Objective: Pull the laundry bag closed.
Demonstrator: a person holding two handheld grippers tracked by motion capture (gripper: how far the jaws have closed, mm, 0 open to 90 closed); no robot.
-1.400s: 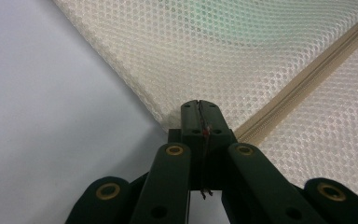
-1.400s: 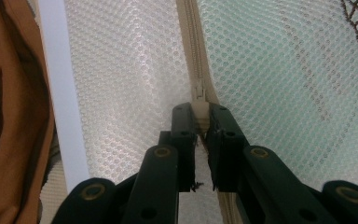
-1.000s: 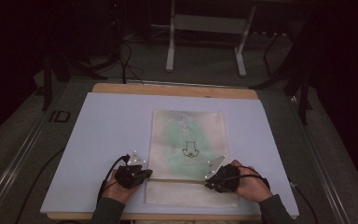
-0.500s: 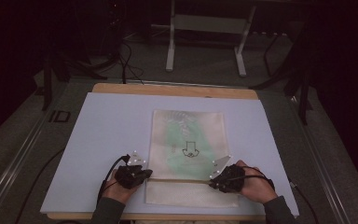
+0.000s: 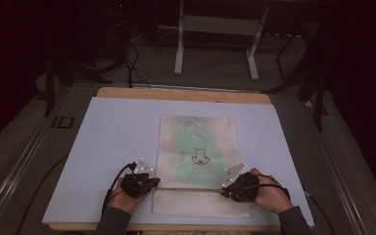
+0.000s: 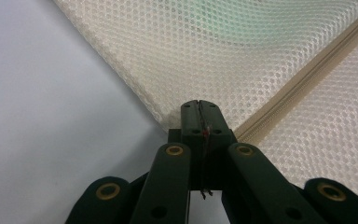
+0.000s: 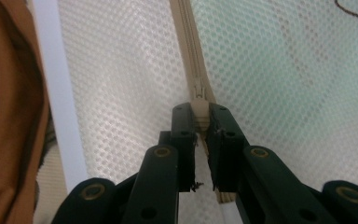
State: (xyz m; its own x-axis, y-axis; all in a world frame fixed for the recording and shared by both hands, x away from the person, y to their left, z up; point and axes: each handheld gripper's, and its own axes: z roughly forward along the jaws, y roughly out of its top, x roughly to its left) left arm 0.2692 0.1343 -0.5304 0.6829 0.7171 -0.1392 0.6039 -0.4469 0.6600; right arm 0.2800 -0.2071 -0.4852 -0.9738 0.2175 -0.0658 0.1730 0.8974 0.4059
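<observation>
A cream mesh bag (image 5: pixel 198 147) lies flat on a pale blue mat (image 5: pixel 112 132), with something green inside it. Its zipper (image 5: pixel 191 188) runs across the near end. My left gripper (image 5: pixel 154 184) sits at the bag's left edge. In the left gripper view the left gripper (image 6: pixel 199 105) is shut on the mesh edge (image 6: pixel 168 109) where the zipper (image 6: pixel 307 74) ends. My right gripper (image 5: pixel 226 190) is at the zipper's right part. In the right gripper view the right gripper (image 7: pixel 199 114) is shut on the beige zipper pull (image 7: pixel 199 103), with the zipper tape (image 7: pixel 186 37) running away ahead.
The mat covers a wooden table (image 5: pixel 176 94). A black drawing (image 5: pixel 199 157) shows through the mesh at mid-bag. Behind the table stands a white frame on two legs (image 5: pixel 215 44), with cables (image 5: pixel 132 63) on the dark floor. A hand (image 7: pixel 9 116) shows at the left in the right gripper view.
My right gripper has shifted slightly to the right along the zipper. The left gripper and the bag have stayed put.
</observation>
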